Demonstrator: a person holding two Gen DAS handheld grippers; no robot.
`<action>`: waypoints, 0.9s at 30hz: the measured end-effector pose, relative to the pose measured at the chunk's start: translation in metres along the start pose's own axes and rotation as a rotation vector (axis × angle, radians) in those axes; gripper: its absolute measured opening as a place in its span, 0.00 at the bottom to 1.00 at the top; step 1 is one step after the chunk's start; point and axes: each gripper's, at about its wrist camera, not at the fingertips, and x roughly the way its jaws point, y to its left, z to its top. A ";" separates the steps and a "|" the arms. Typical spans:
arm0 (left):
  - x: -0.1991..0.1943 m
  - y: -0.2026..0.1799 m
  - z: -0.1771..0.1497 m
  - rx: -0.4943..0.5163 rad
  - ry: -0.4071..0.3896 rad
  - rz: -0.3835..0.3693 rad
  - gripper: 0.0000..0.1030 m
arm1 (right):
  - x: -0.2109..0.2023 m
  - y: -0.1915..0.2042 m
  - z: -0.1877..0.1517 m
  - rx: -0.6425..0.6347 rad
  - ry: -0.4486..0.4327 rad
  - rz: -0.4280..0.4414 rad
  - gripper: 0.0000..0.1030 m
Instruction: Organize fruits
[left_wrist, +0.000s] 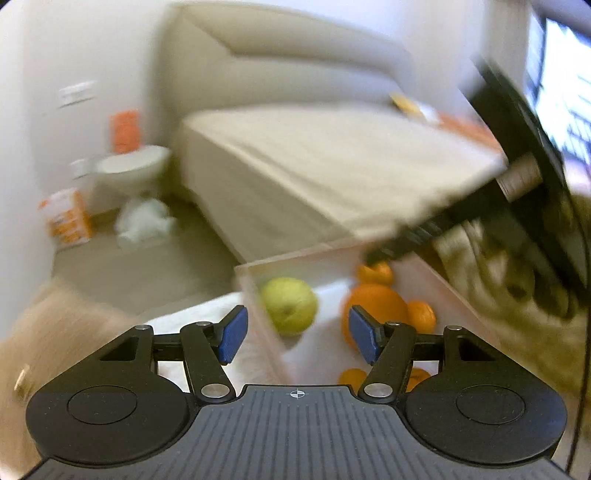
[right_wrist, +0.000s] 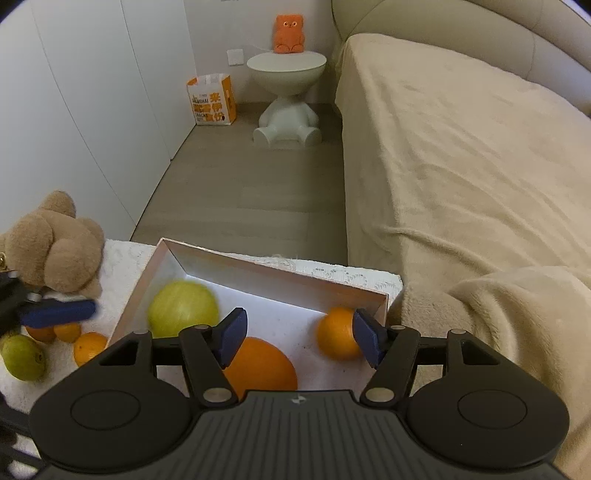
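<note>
In the right wrist view, at the far left edge, the left gripper (right_wrist: 55, 314) reaches in over the white textured cloth (right_wrist: 122, 258), one blurred blue finger (right_wrist: 59, 313) showing above the loose fruit; its other finger is out of this picture. Beneath it lie a small green pear-like fruit (right_wrist: 23, 357) and three small orange tangerines (right_wrist: 88, 348), all on the cloth outside the box. Behind them sits a brown plush teddy bear (right_wrist: 51, 247). Next comes the shallow pale cardboard box (right_wrist: 258, 271) with a white floor, holding a large round yellow-green fruit (right_wrist: 183, 307) near its left wall, a big orange (right_wrist: 264, 369) at the near side and a smaller round orange (right_wrist: 338, 334) in the far right corner. The right gripper (right_wrist: 299, 339) hangs over the box with its blue pads spread and nothing between them; the small orange lies just beside the right pad. To the right is a bed under a beige blanket (right_wrist: 461, 166).

In the blurred left wrist view, the left gripper (left_wrist: 295, 334) is spread wide and empty over the box's left wall (left_wrist: 266, 332), the yellow-green fruit and oranges beyond, and the black right gripper (left_wrist: 424, 229) comes in from the right
</note>
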 end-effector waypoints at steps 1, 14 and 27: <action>-0.013 0.011 -0.009 -0.046 -0.041 0.027 0.65 | -0.004 0.001 -0.002 0.000 -0.007 -0.005 0.62; -0.106 0.125 -0.150 -0.561 -0.284 0.288 0.63 | -0.029 0.138 -0.023 -0.272 -0.100 0.091 0.68; -0.103 0.116 -0.159 -0.518 -0.280 0.238 0.63 | 0.044 0.224 -0.042 -0.405 0.062 0.036 0.51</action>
